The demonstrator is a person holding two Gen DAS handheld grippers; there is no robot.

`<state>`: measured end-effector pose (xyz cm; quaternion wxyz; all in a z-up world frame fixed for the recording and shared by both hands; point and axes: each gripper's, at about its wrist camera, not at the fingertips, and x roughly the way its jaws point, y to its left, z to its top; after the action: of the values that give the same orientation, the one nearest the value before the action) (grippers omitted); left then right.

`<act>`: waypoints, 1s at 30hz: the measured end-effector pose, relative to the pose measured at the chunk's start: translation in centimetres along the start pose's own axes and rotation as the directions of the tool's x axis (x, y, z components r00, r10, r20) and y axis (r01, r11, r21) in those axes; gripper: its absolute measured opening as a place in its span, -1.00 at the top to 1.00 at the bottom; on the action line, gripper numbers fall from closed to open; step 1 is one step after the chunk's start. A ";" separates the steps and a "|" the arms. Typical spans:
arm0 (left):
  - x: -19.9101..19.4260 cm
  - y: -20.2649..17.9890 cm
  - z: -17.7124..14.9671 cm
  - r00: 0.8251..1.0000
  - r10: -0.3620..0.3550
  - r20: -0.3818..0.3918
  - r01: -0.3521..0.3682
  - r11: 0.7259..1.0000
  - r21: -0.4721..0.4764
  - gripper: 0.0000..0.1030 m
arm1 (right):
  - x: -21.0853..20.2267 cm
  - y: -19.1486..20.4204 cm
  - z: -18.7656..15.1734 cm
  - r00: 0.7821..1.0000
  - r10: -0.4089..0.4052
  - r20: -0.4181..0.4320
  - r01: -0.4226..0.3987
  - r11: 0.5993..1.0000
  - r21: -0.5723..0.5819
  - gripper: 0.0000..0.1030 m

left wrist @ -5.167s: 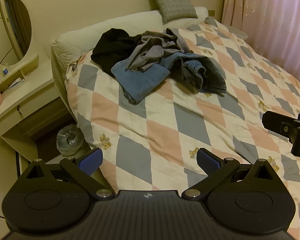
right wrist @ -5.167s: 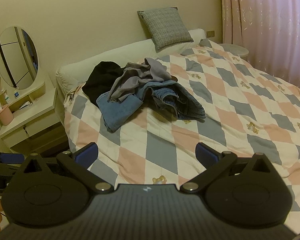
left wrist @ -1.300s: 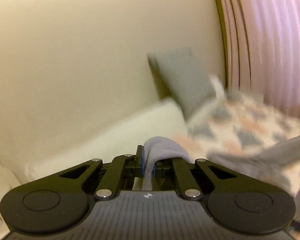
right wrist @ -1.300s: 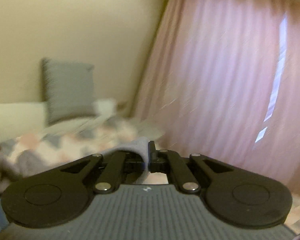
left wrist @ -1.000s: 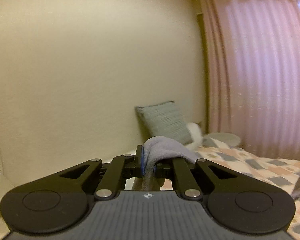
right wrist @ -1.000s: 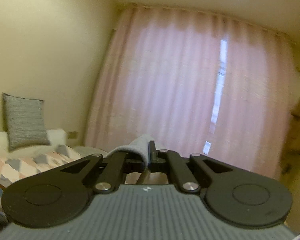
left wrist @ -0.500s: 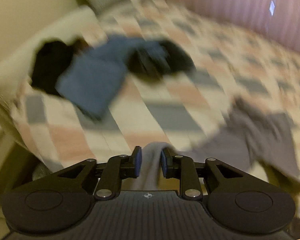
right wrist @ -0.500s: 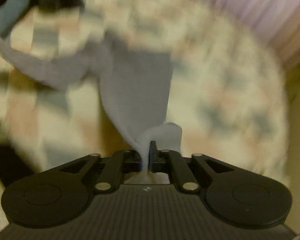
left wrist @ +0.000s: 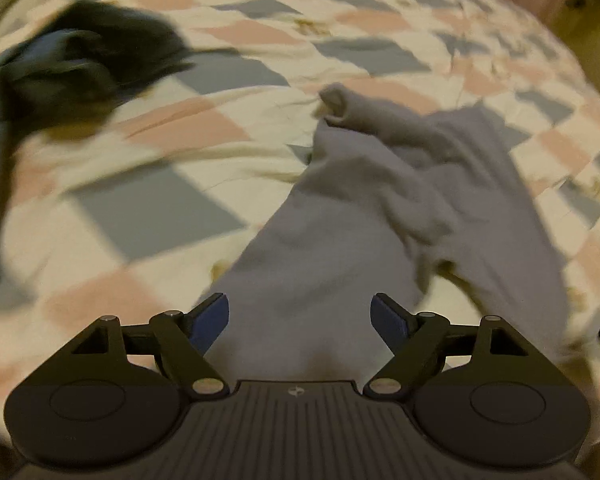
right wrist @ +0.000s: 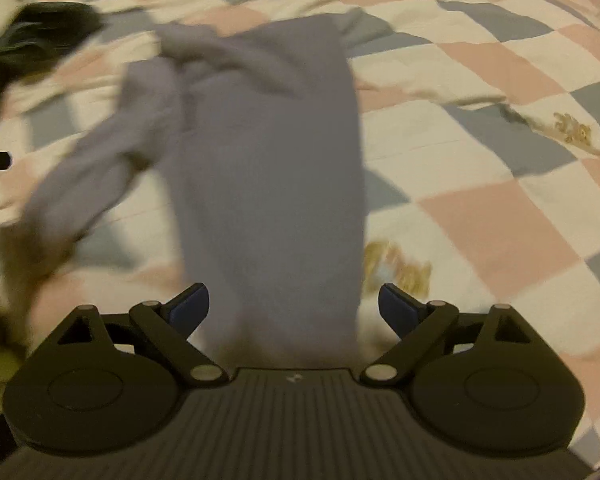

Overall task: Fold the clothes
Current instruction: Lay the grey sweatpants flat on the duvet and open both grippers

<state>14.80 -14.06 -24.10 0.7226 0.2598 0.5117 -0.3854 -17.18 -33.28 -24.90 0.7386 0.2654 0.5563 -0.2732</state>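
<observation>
Grey soft cotton trousers [right wrist: 268,152] lay on the pink-and-grey checked quilt [right wrist: 480,128]; left gripper [left wrist: 299,317] and right gripper [right wrist: 294,304] had just opened, jaws spread, gripping nothing.

Soft matt grey garment [left wrist: 340,240] on a smooth cotton-like checked bedspread [left wrist: 140,208].

A home bedroom: a bed under a checked quilt [left wrist: 228,216].
</observation>
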 end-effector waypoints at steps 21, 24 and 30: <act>2.8 1.9 -9.4 0.947 0.061 -0.314 0.034 0.957 0.289 0.85 | 4.4 1.7 -4.8 0.970 0.176 -0.171 -0.150 0.977 0.152 0.21; 1.7 4.3 -7.3 0.959 0.013 -0.283 0.031 0.988 0.150 0.48 | 2.8 1.0 -0.9 0.989 0.129 -0.070 -0.120 0.987 0.111 -0.60; 2.2 4.6 -3.3 0.990 -0.052 -0.132 0.058 0.998 0.039 -0.21 | 4.3 -0.8 11.6 0.975 0.129 0.182 -0.116 0.990 -0.080 -0.71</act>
<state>17.22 -9.54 -27.36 0.6709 0.2857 0.5565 -0.3981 -8.86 -42.37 -26.33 0.8118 0.2468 0.4760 -0.2314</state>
